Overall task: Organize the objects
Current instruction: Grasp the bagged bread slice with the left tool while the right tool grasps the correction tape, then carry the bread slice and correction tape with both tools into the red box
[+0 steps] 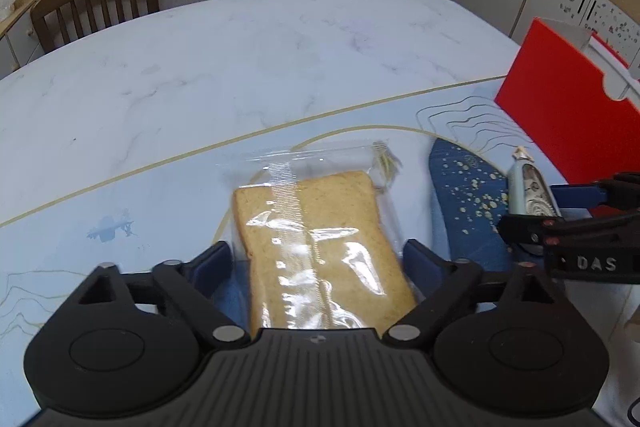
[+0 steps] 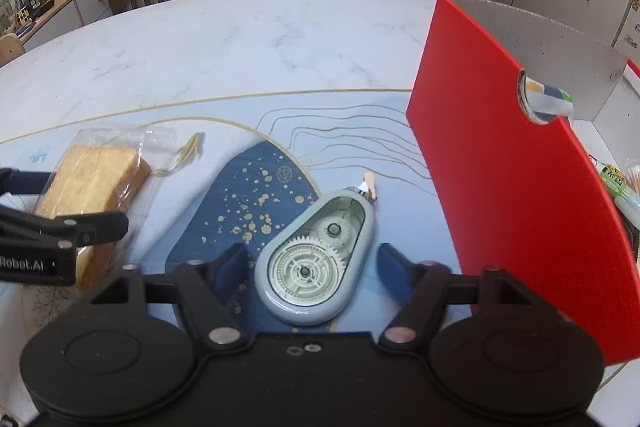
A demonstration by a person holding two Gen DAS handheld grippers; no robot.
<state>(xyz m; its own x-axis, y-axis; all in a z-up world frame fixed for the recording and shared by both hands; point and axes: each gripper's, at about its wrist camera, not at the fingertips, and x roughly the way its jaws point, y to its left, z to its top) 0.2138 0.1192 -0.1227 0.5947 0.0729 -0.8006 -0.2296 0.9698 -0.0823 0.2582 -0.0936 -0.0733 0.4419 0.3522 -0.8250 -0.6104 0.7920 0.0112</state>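
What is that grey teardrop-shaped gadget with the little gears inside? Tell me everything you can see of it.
The correction tape dispenser is a pale grey-green teardrop shell with a clear window showing a large white reel and smaller toothed gears. Its narrow nose, tipped with a small tan applicator, points away from the camera. It lies flat on the placemat, partly over the mat's dark blue speckled patch, between the right gripper's blue fingers, with gaps visible on both sides. The red box stands to its right.
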